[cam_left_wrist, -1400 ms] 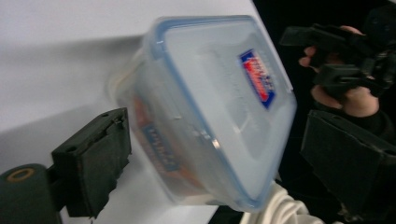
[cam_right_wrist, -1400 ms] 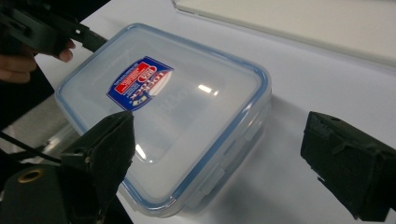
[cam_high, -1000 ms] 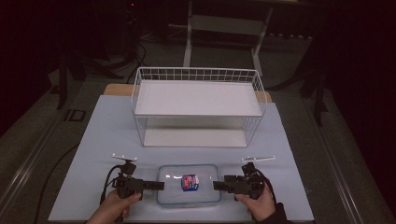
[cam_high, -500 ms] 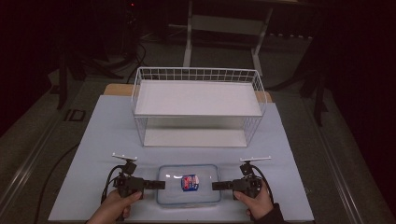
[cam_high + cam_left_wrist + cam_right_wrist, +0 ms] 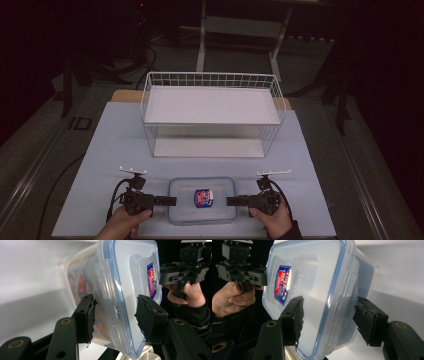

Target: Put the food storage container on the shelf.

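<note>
Left hand-held gripper has just closed on the lidded container; right hand-held gripper straddles its opposite end, jaws apart — seemingly for a level two-handed lift.

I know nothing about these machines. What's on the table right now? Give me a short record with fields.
Work in hand: gripping a lidded plastic box at both short ends
Box: clear, blue-rimmed lid, a blue and red label on top, near table edge
Left hand-held gripper: jaws have just been closing, one pad on the lid, one under the box
Right hand-held gripper: jaws astride the box's other end, contact unclear
Wire rack: white, two shelves, behind the box
Table cover: pale blue
</note>
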Available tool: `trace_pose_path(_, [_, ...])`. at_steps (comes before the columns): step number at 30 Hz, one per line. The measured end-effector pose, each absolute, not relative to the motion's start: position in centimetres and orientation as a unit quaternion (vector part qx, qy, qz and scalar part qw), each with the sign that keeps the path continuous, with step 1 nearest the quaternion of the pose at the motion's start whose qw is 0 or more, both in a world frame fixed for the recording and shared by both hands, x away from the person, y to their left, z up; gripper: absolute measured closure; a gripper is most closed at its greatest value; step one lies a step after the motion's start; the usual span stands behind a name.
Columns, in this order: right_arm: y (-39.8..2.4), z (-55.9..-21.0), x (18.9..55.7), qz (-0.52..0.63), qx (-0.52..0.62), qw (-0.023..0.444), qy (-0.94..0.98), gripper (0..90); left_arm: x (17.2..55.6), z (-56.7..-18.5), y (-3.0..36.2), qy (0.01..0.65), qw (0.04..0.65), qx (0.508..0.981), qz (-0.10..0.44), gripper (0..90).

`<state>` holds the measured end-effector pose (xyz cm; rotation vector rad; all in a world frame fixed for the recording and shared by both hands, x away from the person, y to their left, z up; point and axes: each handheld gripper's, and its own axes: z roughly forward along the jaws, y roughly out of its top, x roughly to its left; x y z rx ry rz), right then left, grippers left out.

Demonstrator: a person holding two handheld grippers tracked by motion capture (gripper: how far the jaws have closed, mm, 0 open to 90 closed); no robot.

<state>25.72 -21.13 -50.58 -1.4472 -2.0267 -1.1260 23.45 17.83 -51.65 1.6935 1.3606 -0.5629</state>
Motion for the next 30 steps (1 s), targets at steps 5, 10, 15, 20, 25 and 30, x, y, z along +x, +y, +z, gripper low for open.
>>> trace_pose_path(5, [-21.0,-50.1,25.5,-0.409,-0.515,0.188,-0.730,41.7,22.4,-50.8,17.5,0.542,0.437,0.687,-0.208,52.6])
trace_pose_path(10, [-21.2,-49.5,25.4,-0.413,-0.507,0.168,-0.737,41.7,22.2,-50.3,17.1,0.539,0.441,0.690,-0.195,54.3])
trace_pose_path(15, [-21.3,-49.4,25.4,-0.420,-0.508,0.159,-0.735,41.6,22.7,-49.9,16.9,0.540,0.453,0.686,-0.182,54.4])
trace_pose_path(20, [-21.6,-48.6,25.9,-0.433,-0.505,0.145,-0.733,41.5,23.5,-49.0,16.6,0.532,0.461,0.690,-0.167,54.3])
trace_pose_path(25, [-21.6,-47.9,26.4,-0.442,-0.500,0.128,-0.734,41.4,24.4,-48.4,16.6,0.524,0.476,0.688,-0.161,54.3])
trace_pose_path(30, [-21.7,-46.6,27.4,-0.454,-0.495,0.106,-0.733,41.0,25.5,-47.5,16.5,0.514,0.491,0.688,-0.146,54.6])
